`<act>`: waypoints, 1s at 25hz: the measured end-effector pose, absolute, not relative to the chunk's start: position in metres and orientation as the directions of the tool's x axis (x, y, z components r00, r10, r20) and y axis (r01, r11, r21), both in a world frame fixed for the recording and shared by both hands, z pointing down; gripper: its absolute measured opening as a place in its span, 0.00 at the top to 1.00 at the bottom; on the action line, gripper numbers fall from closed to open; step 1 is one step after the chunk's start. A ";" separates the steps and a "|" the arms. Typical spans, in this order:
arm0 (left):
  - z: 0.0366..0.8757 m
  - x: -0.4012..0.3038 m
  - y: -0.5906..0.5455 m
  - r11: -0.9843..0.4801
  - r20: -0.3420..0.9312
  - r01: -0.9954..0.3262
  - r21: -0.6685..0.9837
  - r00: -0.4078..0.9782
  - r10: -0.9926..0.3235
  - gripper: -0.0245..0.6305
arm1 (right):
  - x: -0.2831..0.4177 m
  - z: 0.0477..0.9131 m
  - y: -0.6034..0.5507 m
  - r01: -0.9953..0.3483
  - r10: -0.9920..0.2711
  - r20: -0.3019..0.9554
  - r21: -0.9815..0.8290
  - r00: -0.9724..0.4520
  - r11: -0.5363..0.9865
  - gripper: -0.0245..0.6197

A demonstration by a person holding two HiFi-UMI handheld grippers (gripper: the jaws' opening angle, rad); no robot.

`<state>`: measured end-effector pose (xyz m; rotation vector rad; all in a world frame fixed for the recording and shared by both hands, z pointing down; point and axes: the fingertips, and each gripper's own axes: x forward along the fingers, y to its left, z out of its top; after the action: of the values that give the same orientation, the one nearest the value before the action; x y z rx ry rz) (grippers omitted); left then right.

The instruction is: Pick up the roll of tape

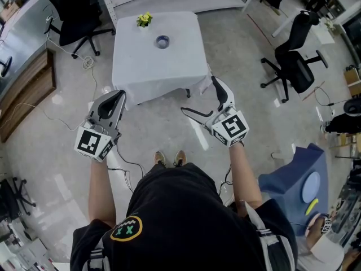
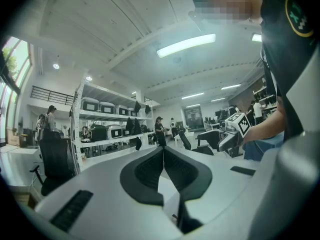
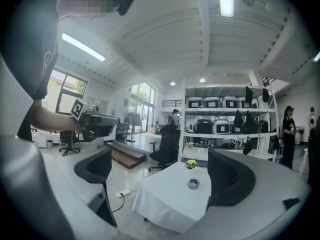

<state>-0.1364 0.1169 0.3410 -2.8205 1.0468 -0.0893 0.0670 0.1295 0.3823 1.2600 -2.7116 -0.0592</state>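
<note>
White cloth covers the table [image 1: 158, 66]. The tape [image 1: 162, 41] lies flat on it toward the far side, near some yellow flowers [image 1: 144, 20].

Both tools are well short of the table. The right gripper [image 1: 197, 94] has its jaws spread wide with nothing between them, and it looks toward the tape. The left gripper [image 1: 120, 93] has its jaws pressed together on nothing.

The roll is low and flat, so jaws coming in level could skate over it or push it away. If they come in too low they may pinch the loose cloth along with it, drag the cloth and tip the flowers. A cable [image 1: 84, 61] trails on the floor by the table's left corner and may catch a foot on the way in.

The floor is pale, glossy concrete. Black office chairs [image 1: 296, 61] stand around, and shelves [image 3: 225, 129] of cases line the back, where a few people stand.
</note>
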 end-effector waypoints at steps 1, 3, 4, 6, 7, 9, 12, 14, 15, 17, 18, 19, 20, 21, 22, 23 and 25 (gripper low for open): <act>0.340 -0.135 0.117 -0.750 0.010 -0.646 -0.144 0.757 -0.653 0.93 | 0.068 0.381 0.130 -0.756 -0.762 0.121 0.100 -0.636 0.647 0.03; 0.337 -0.132 0.118 -0.749 0.009 -0.646 -0.146 0.756 -0.654 0.93 | 0.072 0.380 0.131 -0.755 -0.761 0.121 0.102 -0.637 0.648 0.03; 0.336 -0.129 0.119 -0.749 0.009 -0.646 -0.147 0.757 -0.654 0.93 | 0.074 0.379 0.132 -0.754 -0.761 0.120 0.102 -0.638 0.649 0.03; 0.334 -0.125 0.121 -0.749 0.008 -0.646 -0.150 0.756 -0.654 0.93 | 0.077 0.377 0.133 -0.752 -0.758 0.116 0.104 -0.641 0.651 0.03; 0.333 -0.123 0.123 -0.748 0.008 -0.646 -0.151 0.756 -0.654 0.93 | 0.078 0.376 0.134 -0.749 -0.757 0.114 0.107 -0.644 0.654 0.03; 0.333 -0.119 0.125 -0.746 0.007 -0.648 -0.154 0.754 -0.656 0.93 | 0.081 0.376 0.136 -0.746 -0.754 0.112 0.109 -0.647 0.657 0.03; 0.332 -0.113 0.129 -0.740 0.006 -0.654 -0.155 0.749 -0.663 0.93 | 0.087 0.377 0.139 -0.743 -0.751 0.109 0.107 -0.652 0.661 0.03; 0.332 -0.107 0.132 -0.735 0.005 -0.660 -0.153 0.743 -0.669 0.93 | 0.091 0.377 0.142 -0.736 -0.744 0.104 0.107 -0.660 0.668 0.03; 0.332 -0.104 0.133 -0.733 0.005 -0.663 -0.152 0.741 -0.672 0.93 | 0.093 0.376 0.143 -0.734 -0.741 0.102 0.105 -0.663 0.671 0.03; 0.333 -0.098 0.138 -0.729 0.004 -0.669 -0.149 0.736 -0.677 0.93 | 0.098 0.376 0.146 -0.729 -0.736 0.100 0.103 -0.669 0.677 0.03; 0.333 -0.094 0.141 -0.727 0.005 -0.671 -0.147 0.735 -0.679 0.93 | 0.100 0.375 0.147 -0.726 -0.734 0.098 0.104 -0.672 0.679 0.03; 0.334 -0.090 0.144 -0.727 0.006 -0.671 -0.145 0.734 -0.679 0.93 | 0.103 0.375 0.149 -0.725 -0.732 0.095 0.104 -0.674 0.681 0.03; 0.335 -0.086 0.147 -0.728 0.007 -0.671 -0.144 0.735 -0.678 0.93 | 0.106 0.374 0.150 -0.724 -0.731 0.093 0.105 -0.676 0.682 0.03; 0.336 -0.081 0.149 -0.730 0.009 -0.668 -0.144 0.736 -0.676 0.93 | 0.108 0.375 0.151 -0.723 -0.731 0.091 0.106 -0.677 0.683 0.03; 0.338 -0.078 0.151 -0.732 0.012 -0.666 -0.144 0.738 -0.674 0.93 | 0.110 0.376 0.152 -0.722 -0.730 0.091 0.107 -0.678 0.684 0.03; 0.339 -0.076 0.152 -0.734 0.014 -0.664 -0.144 0.740 -0.673 0.93 | 0.111 0.377 0.152 -0.722 -0.730 0.091 0.107 -0.678 0.684 0.03; 0.339 -0.074 0.151 -0.734 0.016 -0.663 -0.145 0.740 -0.672 0.93 | 0.113 0.378 0.151 -0.724 -0.731 0.093 0.102 -0.676 0.682 0.03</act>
<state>-0.0739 0.1508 0.3394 -2.8087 1.0826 -0.1015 0.1133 0.1513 0.3783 1.2014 -2.7642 -0.0855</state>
